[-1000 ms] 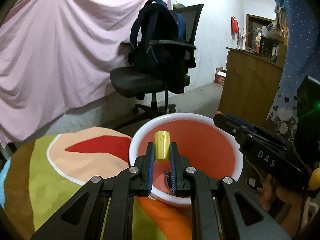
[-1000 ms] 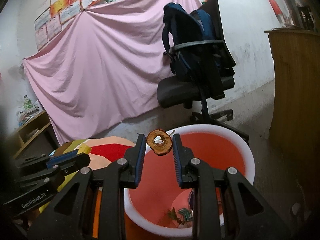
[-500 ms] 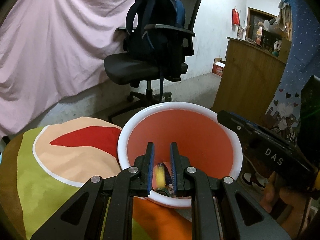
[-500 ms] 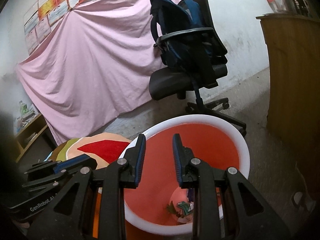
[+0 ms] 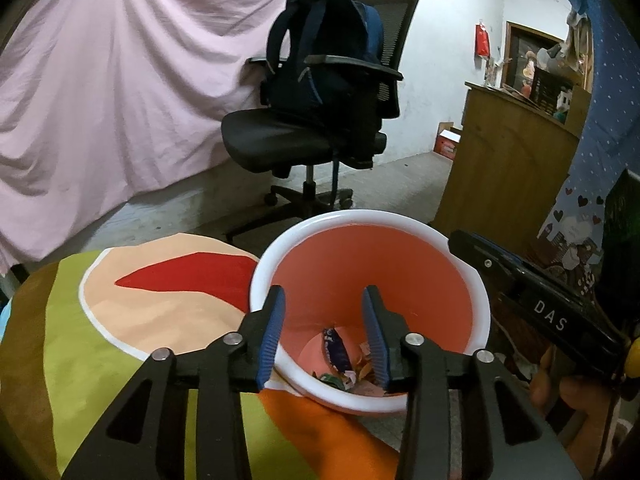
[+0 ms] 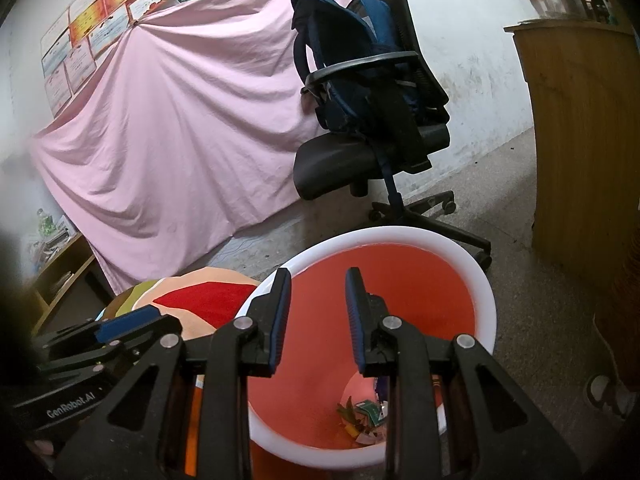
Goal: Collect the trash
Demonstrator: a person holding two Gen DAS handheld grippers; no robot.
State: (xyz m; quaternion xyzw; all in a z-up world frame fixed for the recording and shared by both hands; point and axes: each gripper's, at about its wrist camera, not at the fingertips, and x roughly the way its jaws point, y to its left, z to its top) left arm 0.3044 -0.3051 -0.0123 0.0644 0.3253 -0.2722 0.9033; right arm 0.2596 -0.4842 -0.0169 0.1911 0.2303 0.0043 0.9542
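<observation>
Both drops done; both grippers empty over the bin.

A second ago my left gripper (image 5: 323,334) held a yellow cap and my right gripper (image 6: 316,318) a dried fruit ring; now both stand wide open, holding nothing. Waste bin (image 5: 456,240): white rim, salmon inside, beside the counter (image 5: 100,340); wrappers and scraps (image 5: 340,360) litter its bottom.
</observation>
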